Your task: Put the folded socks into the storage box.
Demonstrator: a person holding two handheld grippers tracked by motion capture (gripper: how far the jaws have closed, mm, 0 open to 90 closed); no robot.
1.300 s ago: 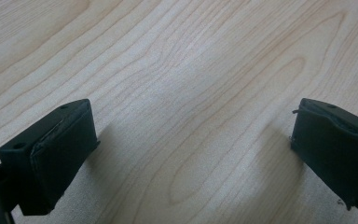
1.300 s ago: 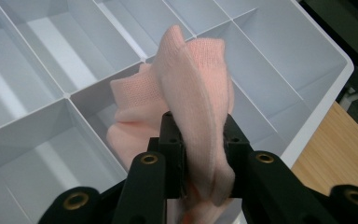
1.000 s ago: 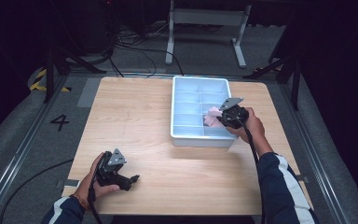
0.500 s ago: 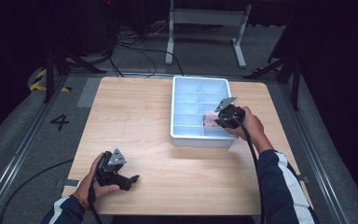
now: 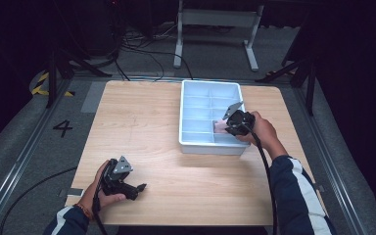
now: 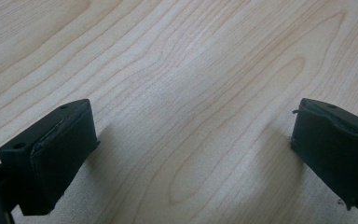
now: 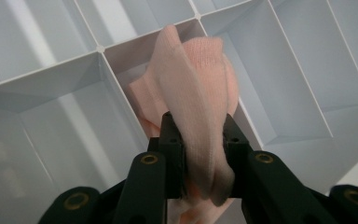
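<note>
Sock (image 7: 200, 88): pink knit, soft and limp; judged light, with no stiffness, so it drapes and bunches wherever it is not supported.
Grip surface: the ribbed knit looks grippy, not slippery; nothing fragile about it.
Where to hold: a gathered fold of several layers, as the pinch sits now; a single-layer edge would likely stretch and slide out.
Right tool (image 7: 199, 154): jaws narrow, clamped on a fold of the sock; fabric bulges above the pads and hangs below them.
Sock vs right tool: between the jaws, the bulk ahead of the tips, one loose end flopping over the left pad.
Sock location: over the tray (image 5: 188, 142), at a compartment on its near right side; in the high view the sock (image 5: 221, 126) shows just left of the right tool (image 5: 232, 122). Whether its lower end touches the compartment floor cannot be told.
Dividers: white walls just beside the hanging cloth; a loose end could catch on one.
Left tool (image 6: 193, 158): jaws wide, nothing between them, low over bare bench (image 6: 177, 74).
Left tool position: near left of bench, well apart from the tray.
</note>
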